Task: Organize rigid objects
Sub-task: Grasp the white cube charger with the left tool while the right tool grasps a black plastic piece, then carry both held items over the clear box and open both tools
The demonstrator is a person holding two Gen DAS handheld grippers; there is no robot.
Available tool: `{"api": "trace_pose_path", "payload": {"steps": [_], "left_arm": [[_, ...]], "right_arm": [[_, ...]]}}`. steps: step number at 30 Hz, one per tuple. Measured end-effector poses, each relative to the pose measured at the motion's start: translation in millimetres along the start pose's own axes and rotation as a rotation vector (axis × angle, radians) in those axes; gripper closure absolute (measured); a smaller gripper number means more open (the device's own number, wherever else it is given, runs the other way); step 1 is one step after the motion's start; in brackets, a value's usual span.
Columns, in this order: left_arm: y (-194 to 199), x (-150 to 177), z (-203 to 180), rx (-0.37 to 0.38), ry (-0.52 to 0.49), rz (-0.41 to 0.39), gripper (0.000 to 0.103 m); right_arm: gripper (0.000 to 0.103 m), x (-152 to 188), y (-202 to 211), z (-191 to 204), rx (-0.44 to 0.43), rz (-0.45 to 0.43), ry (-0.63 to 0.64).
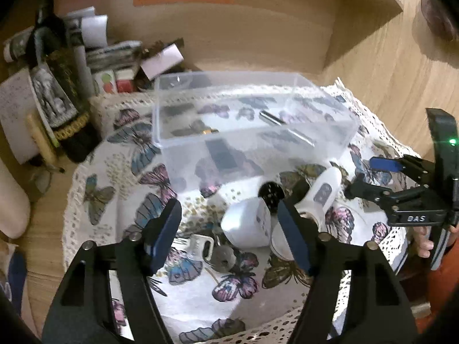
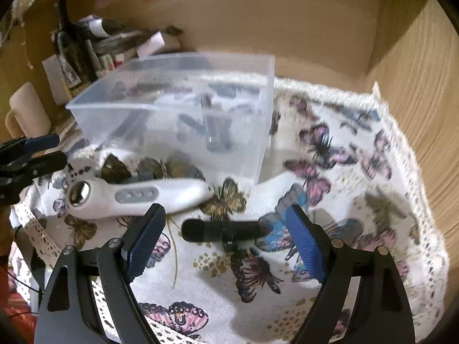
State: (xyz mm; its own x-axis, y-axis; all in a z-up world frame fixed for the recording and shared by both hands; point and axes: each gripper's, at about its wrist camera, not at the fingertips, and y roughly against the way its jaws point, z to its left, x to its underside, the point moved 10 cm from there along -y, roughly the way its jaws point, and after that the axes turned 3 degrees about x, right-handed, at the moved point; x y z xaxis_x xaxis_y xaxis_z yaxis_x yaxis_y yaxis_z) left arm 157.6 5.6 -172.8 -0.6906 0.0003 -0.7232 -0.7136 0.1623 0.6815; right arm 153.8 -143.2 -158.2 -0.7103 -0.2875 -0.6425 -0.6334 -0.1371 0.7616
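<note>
A wooden bench carries a white cloth printed with butterflies. Toward the back of the cloth stands a clear plastic box with several small dark items lying inside, too blurred to name.

The left claw is spread wide and holds nothing. Between and just beyond its fingers lie a white adapter block, a white handheld device with a grey button panel and a set of keys, all on the cloth in front of the box.

The right claw is also spread wide, empty, hovering over a small black clip-on microphone that lies on the cloth between its fingers. The white device lies just beyond it, near the box's front wall.

A dark bottle and loose papers crowd the bench's far left corner.
</note>
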Motion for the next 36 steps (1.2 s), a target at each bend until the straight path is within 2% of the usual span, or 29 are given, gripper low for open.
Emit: {"api": "trace_pose_path", "payload": {"steps": [3,6,8,9,10,11,19,27,36], "left_arm": [[-9,5,-4,0.026,0.005,0.032,0.037],[-18,8,-6,0.044,0.014,0.057,0.048],[-19,8,-7,0.068,0.022,0.06,0.058],[-19,7,-8,0.078,0.023,0.06,0.063],[-19,8,-9,0.079,0.018,0.06,0.068],[-20,8,-10,0.084,0.015,0.058,0.069],[-10,6,-10,0.086,0.026,0.02,0.07],[24,-15,-11,0.057,0.005,-0.082,0.07],[48,-50,-7,0.042,0.012,-0.189,0.07]], "right_arm": [[0.019,7,-9,1,-0.006,0.034,-0.002],[0.02,12,-16,2,-0.005,0.053,0.004],[0.023,13,-17,3,-0.006,0.056,0.006],[0.027,13,-16,3,-0.002,0.049,0.009],[0.04,12,-16,3,-0.008,0.042,0.014],[0.045,12,-15,4,-0.011,0.039,0.017],[0.046,4,-5,0,0.004,-0.025,-0.007],[0.047,-15,23,-2,0.027,-0.122,-0.004],[0.047,-55,52,1,0.022,-0.249,-0.005]]}}
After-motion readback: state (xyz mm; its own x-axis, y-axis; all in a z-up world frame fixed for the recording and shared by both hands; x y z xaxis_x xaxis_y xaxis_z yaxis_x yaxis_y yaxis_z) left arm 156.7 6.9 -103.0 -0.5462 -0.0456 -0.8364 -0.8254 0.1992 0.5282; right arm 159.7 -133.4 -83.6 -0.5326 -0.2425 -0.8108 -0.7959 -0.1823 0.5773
